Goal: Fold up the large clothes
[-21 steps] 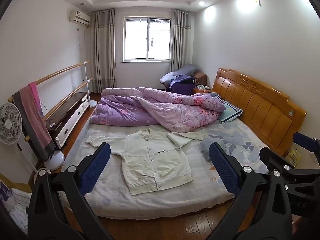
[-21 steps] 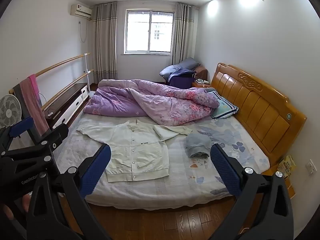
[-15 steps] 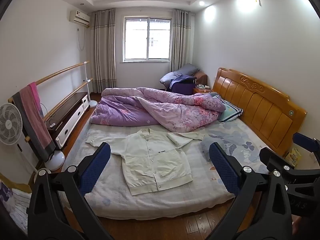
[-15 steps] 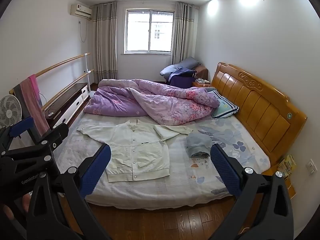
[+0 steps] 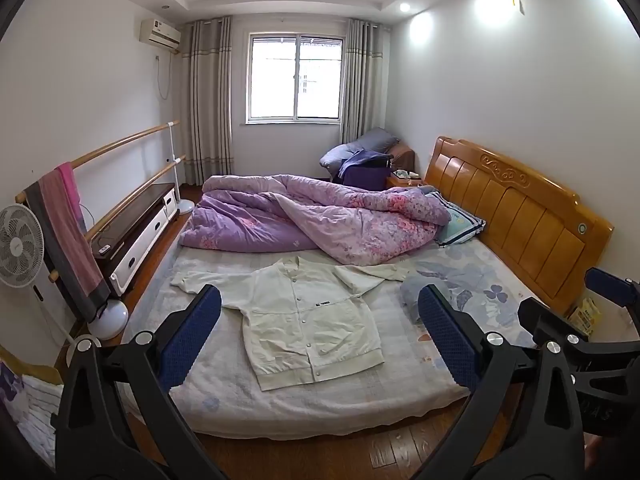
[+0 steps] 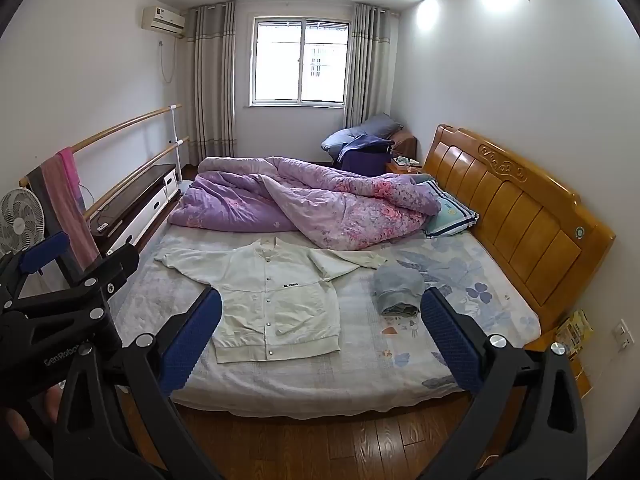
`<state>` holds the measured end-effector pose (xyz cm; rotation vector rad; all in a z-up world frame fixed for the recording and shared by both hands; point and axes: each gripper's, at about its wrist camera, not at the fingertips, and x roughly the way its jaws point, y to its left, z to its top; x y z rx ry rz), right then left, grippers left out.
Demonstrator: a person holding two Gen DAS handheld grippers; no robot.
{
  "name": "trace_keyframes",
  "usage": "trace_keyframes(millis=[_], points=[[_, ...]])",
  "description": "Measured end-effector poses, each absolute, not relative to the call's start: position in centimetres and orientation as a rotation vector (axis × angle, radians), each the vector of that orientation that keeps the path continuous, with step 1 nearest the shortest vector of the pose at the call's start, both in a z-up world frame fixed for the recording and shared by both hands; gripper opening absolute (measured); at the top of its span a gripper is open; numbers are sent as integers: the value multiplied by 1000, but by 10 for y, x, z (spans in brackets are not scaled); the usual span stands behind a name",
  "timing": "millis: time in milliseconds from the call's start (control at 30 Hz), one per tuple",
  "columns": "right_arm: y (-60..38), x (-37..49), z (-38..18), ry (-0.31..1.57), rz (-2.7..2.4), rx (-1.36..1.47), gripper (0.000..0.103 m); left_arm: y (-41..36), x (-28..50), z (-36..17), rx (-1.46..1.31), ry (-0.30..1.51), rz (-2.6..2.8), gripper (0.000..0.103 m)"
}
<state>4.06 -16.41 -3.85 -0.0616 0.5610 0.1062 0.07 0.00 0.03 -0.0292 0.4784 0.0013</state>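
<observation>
A cream button-front jacket [image 5: 308, 320] lies flat and face up on the bed, sleeves spread; it also shows in the right wrist view [image 6: 272, 304]. A folded grey-blue garment [image 6: 398, 290] lies to its right, partly hidden behind a finger in the left wrist view [image 5: 412, 300]. My left gripper [image 5: 320, 336] is open and empty, held off the bed's near edge, well short of the jacket. My right gripper [image 6: 320, 336] is open and empty, likewise back from the bed. Each gripper shows at the edge of the other's view.
A crumpled purple floral quilt [image 5: 320, 220] covers the far half of the bed [image 5: 320, 404]. A wooden headboard [image 5: 516, 216] stands at the right. A fan [image 5: 18, 246], a towel on rails [image 5: 68, 232] and a low cabinet [image 5: 136, 236] line the left. Wooden floor [image 6: 320, 448] lies below.
</observation>
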Motion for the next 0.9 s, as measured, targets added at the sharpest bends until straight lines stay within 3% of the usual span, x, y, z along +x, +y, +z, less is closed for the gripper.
trace_keyframes(millis=[900], points=[[-168, 40, -40, 575, 101, -43, 96, 1, -3, 3, -34, 483, -6, 98]])
